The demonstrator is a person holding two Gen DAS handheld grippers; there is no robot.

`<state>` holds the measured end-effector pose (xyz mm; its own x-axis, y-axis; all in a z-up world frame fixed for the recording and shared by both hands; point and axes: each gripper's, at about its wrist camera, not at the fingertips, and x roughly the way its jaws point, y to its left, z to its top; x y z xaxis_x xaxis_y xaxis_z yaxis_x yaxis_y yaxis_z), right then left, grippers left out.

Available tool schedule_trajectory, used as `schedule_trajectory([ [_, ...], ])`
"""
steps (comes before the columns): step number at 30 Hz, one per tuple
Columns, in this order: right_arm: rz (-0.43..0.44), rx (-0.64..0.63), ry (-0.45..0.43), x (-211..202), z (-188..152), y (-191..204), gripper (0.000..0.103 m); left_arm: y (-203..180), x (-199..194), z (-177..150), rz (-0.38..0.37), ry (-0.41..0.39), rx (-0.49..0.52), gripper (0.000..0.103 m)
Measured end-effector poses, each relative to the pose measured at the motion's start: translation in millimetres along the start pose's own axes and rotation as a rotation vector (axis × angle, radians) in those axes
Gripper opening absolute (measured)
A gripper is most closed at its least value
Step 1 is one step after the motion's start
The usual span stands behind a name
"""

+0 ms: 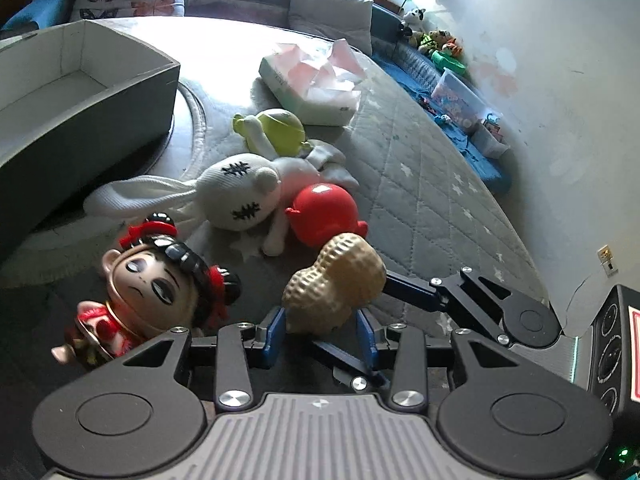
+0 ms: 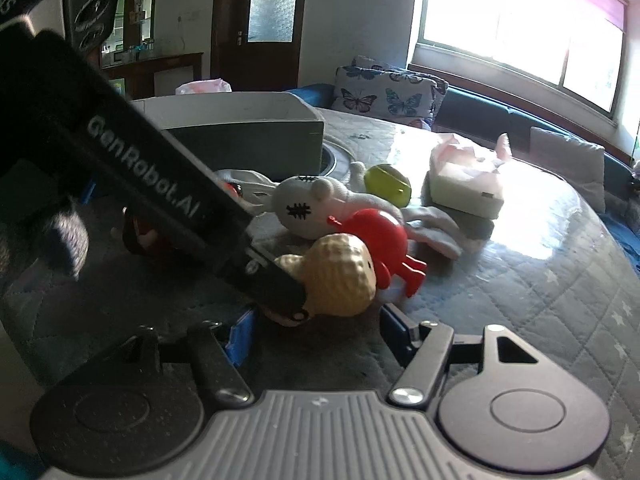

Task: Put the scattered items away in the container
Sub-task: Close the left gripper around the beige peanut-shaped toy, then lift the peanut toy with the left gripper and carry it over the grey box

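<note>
A tan peanut toy (image 1: 336, 284) sits between the blue pads of my left gripper (image 1: 322, 334), whose jaws close on its lower end. My right gripper (image 2: 316, 330) is open, its blue fingertips (image 2: 240, 336) either side of the same peanut (image 2: 340, 276); its arm shows in the left wrist view (image 1: 460, 292). Behind lie a red figure (image 1: 324, 210), a white bunny plush (image 1: 240, 192), a green toy (image 1: 280, 130) and a doll with red headdress (image 1: 156, 280). The grey open box (image 1: 84, 92) stands at the far left.
A tissue box (image 1: 312, 84) lies beyond the toys on the quilted grey mat (image 1: 440, 184). Cushions (image 1: 328, 12) and small toys (image 1: 440, 42) line the back. In the right wrist view the left gripper's black body (image 2: 160, 184) crosses the left side.
</note>
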<state>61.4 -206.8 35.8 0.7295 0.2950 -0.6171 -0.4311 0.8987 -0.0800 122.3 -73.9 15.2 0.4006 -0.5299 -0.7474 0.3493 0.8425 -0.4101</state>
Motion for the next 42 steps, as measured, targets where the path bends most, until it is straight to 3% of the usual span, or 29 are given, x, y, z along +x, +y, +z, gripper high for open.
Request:
schedule_trajectory([
  [5, -0.02, -0.015, -0.011, -6.6, -3.4, -2.6, 0.071, -10.0, -11.8, 1.8, 0.024, -0.076, 0.065, 0.041],
  [11, -0.048, -0.033, -0.024, -8.5, -4.5, -1.4, 0.08, -21.9, -6.8, 7.0, 0.031, -0.096, 0.163, 0.041],
  [19, -0.066, -0.056, -0.023, -0.9, -4.3, 6.8, 0.079, -25.4, 11.9, 11.4, 0.018, -0.052, 0.229, 0.041],
  [24, -0.062, -0.055, -0.022, 0.9, -5.2, 6.3, 0.07, -22.7, 17.7, 12.7, 0.006, -0.024, 0.225, 0.042],
  [30, -0.066, -0.061, -0.023, -3.8, -6.6, 2.7, 0.07, -26.7, 23.2, 8.1, -0.002, 0.028, 0.205, 0.042],
  [42, -0.08, -0.049, -0.031, -3.4, -5.4, 1.9, 0.067, -30.9, 19.3, 8.4, 0.031, -0.012, 0.213, 0.042],
])
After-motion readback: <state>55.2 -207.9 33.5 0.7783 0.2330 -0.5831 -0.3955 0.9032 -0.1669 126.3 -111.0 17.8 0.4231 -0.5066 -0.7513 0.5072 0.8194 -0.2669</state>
